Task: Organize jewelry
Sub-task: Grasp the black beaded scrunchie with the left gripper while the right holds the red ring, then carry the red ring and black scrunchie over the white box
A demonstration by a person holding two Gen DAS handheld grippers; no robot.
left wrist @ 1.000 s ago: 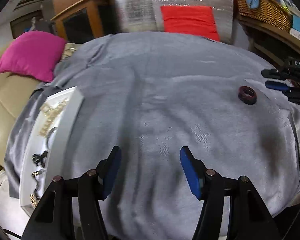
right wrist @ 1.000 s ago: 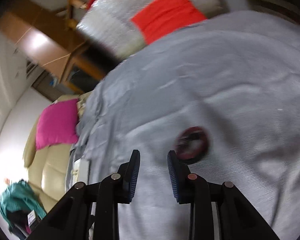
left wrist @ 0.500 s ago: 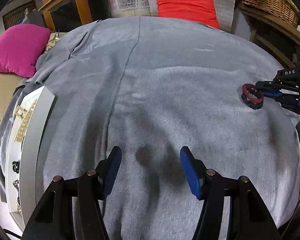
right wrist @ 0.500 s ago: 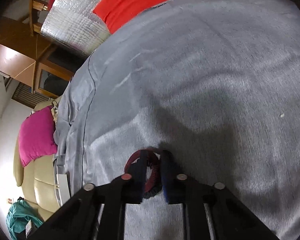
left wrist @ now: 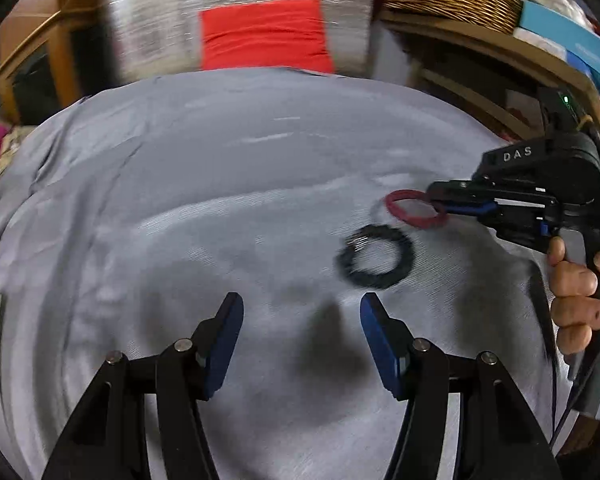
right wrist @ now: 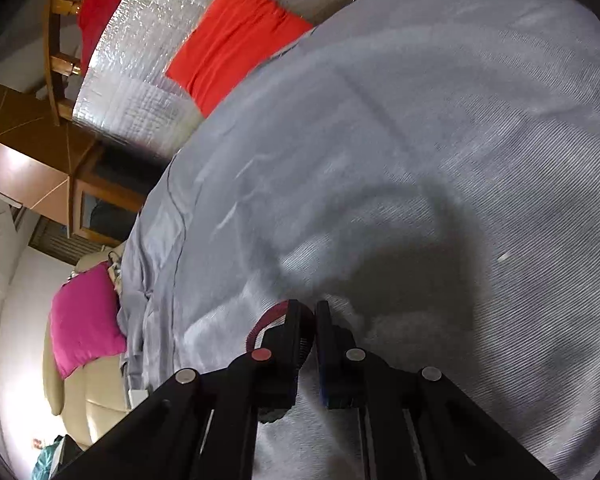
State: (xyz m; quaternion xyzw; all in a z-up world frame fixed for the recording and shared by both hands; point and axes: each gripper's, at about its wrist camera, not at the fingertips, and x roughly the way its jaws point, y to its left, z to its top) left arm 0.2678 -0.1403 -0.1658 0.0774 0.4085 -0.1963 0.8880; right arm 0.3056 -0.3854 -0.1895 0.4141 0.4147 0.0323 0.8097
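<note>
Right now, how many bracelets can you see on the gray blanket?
2. A red bracelet is pinched in the right claw, lifted off the gray blanket. A black bracelet lies on the blanket just below it. More could be hidden outside these views.

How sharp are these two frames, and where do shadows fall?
Left wrist view: motion-smeared, black bracelet and red cushion streaked; left hand-held gripper sharp, shadow ahead on grey cloth. Right wrist view: milder blur, broad shadow ahead of right hand-held gripper.
</note>
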